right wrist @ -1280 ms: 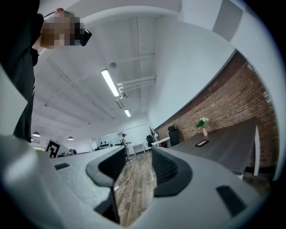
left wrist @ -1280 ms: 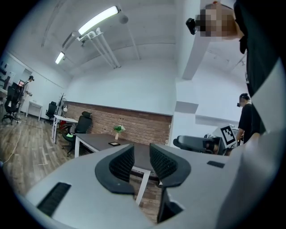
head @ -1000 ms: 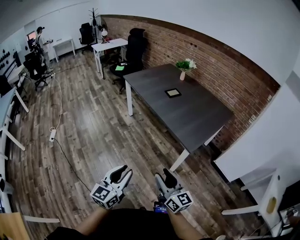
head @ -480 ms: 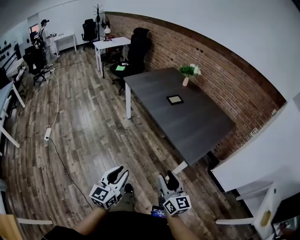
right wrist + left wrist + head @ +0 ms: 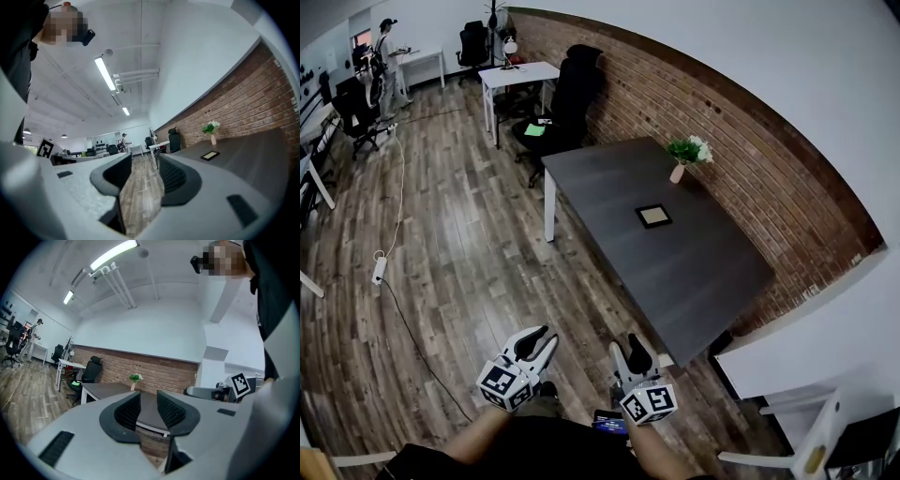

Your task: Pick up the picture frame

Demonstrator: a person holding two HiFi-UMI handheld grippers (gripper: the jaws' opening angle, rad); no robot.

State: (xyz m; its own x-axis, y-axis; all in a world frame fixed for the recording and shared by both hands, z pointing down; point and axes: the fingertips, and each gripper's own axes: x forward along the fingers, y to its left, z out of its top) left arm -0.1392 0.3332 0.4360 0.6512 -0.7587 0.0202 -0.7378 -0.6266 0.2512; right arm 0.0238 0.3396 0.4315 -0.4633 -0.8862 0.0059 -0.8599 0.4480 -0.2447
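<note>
Fingers of both grippers were spread apart with nothing between them. In the head view the left gripper [image 5: 541, 339] and the right gripper [image 5: 628, 353] hung side by side low in the picture, over the wooden floor [image 5: 459, 253] and short of the near end of the dark worktop [image 5: 703, 277]. The picture frame [image 5: 653, 217] lay flat near the middle of that worktop, at about 1 o'clock from the two grippers and well apart from both. A vase of flowers [image 5: 682, 161] stood at 1 o'clock from the frame, close to the brick wall [image 5: 750, 159].

In the left gripper view the gap at the left gripper [image 5: 147, 409] showed only the far worktop [image 5: 105, 389], and the frame could not be made out there. In the right gripper view the gap at the right gripper [image 5: 140, 177] showed floor boards, and the picture frame [image 5: 209, 155] lay outside the fingers [image 5: 174, 177], toward 3 o'clock, on the worktop [image 5: 253, 159].
</note>
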